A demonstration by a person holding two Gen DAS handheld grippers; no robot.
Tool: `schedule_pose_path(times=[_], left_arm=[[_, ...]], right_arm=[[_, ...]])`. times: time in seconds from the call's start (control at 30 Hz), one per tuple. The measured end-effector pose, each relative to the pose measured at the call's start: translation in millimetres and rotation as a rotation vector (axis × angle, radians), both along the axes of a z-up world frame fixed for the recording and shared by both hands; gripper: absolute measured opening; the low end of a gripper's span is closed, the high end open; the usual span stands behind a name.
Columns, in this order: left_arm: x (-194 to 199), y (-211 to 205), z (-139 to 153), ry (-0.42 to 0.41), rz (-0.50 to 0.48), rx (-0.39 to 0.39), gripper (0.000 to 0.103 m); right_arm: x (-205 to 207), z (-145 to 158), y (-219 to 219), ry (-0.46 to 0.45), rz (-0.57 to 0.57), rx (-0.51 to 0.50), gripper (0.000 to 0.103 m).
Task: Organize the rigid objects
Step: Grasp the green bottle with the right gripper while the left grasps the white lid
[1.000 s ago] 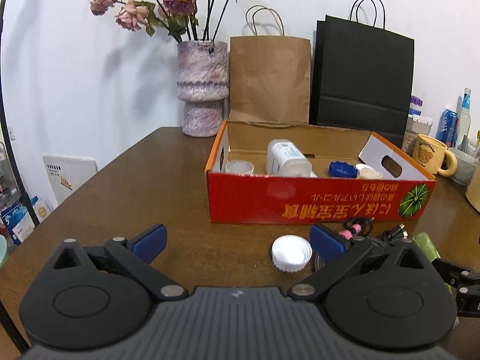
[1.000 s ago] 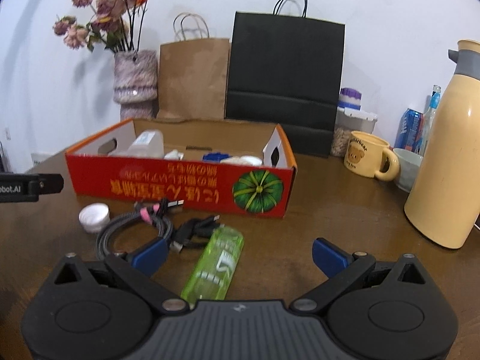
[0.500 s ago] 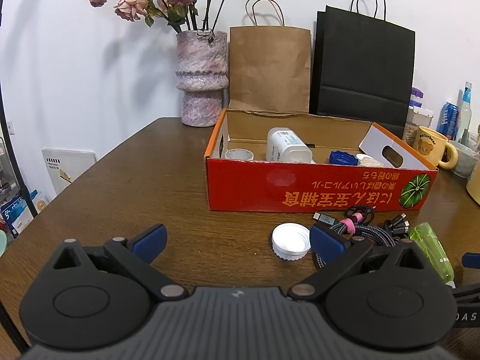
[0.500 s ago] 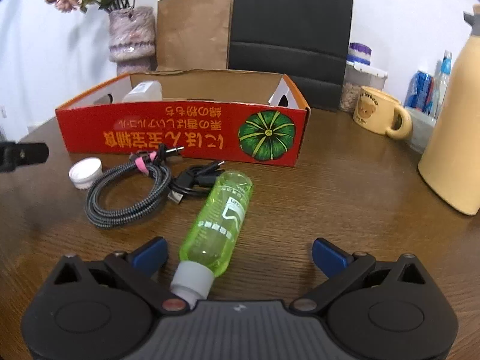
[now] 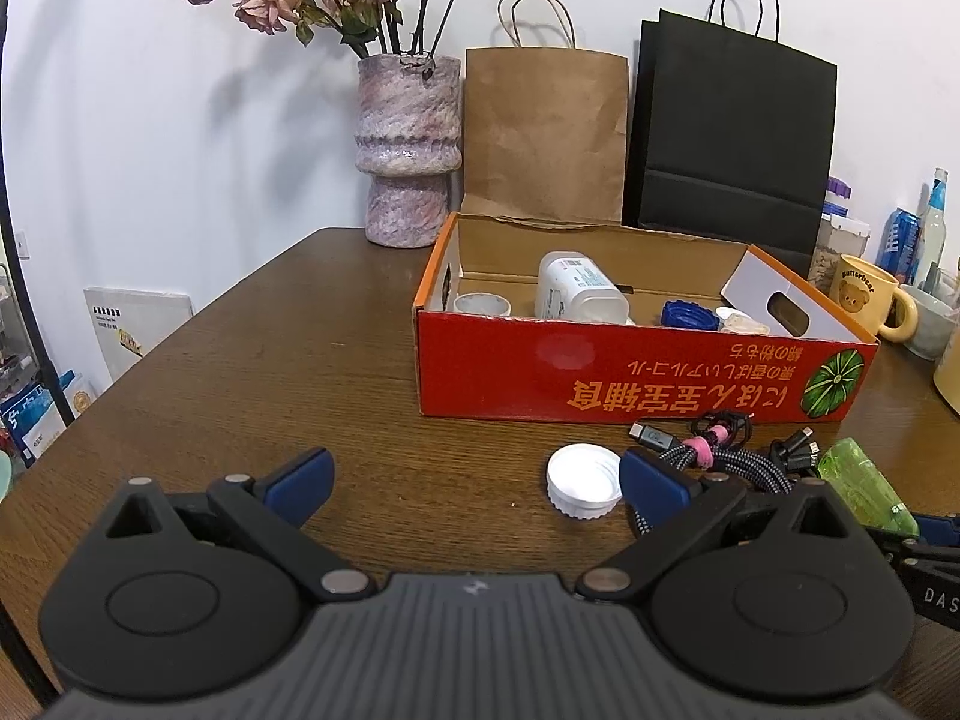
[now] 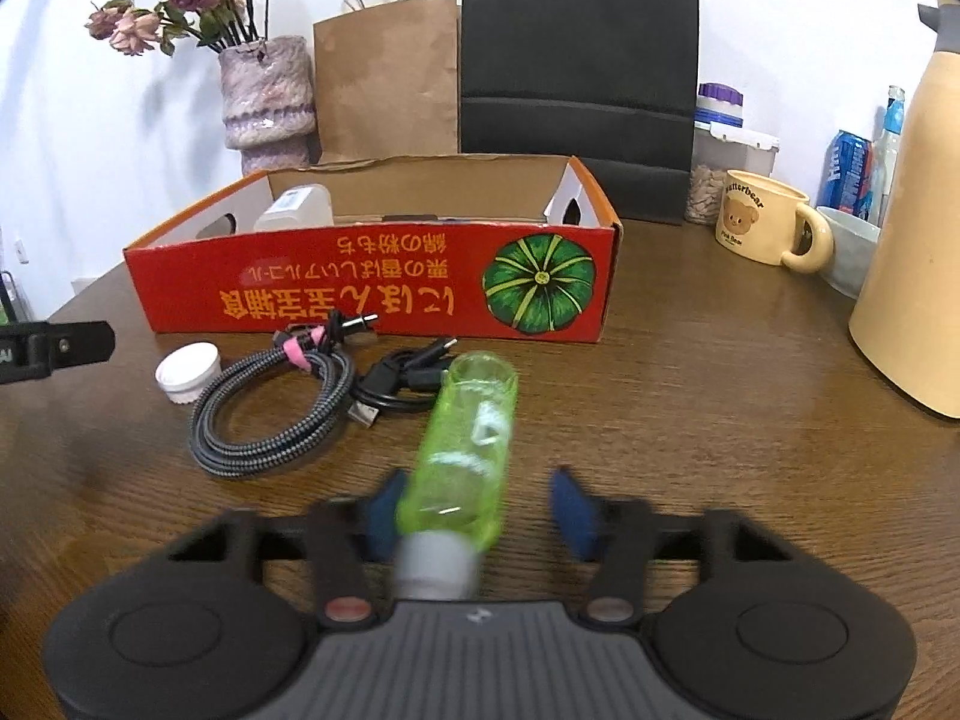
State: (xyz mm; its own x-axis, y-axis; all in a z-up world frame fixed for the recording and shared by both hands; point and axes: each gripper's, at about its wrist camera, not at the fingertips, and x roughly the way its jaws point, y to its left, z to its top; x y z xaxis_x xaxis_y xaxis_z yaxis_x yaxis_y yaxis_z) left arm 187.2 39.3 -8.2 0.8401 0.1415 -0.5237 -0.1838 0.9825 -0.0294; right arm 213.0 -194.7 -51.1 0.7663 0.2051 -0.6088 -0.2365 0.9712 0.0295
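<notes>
A green plastic bottle [image 6: 465, 456] lies on the brown table between the fingers of my right gripper [image 6: 477, 510]. The jaws are narrowing and blurred; the left pad touches the bottle and a gap remains on the right. The bottle's end also shows in the left wrist view [image 5: 864, 483]. My left gripper [image 5: 474, 471] is open and empty, low over the table. A white cap [image 5: 583, 480] lies just left of its right fingertip [image 5: 651, 483]. The red cardboard box [image 5: 630, 375] holds a white bottle [image 5: 576, 294], a small white cup [image 5: 482, 303] and a blue cap [image 5: 690, 316].
Coiled cables [image 6: 282, 414] lie between the cap and the bottle. A vase [image 5: 409, 150] and two paper bags [image 5: 726, 138] stand behind the box. A bear mug [image 6: 762, 219], a bowl [image 6: 852, 246] and a cream thermos [image 6: 918, 228] stand at the right.
My right gripper has moved forward around the green bottle and its jaws have closed in. My left gripper has drawn back a little and stays open.
</notes>
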Motion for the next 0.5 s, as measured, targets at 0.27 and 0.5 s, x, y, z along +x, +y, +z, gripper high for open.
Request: schedule_pose_path(times=[0.27,0.5], left_arm=[[-0.3,0.5,0.3,-0.002,0.0,-0.001,0.103],[-0.3,0.6,0.1,-0.002,0.0,-0.002,0.103]], right_arm=[[-1.7,0.6,-0.9,-0.011,0.006,0.005,0.03],[-7.3,5.4,-1.7,-0.052,0.001,0.013,0.03]])
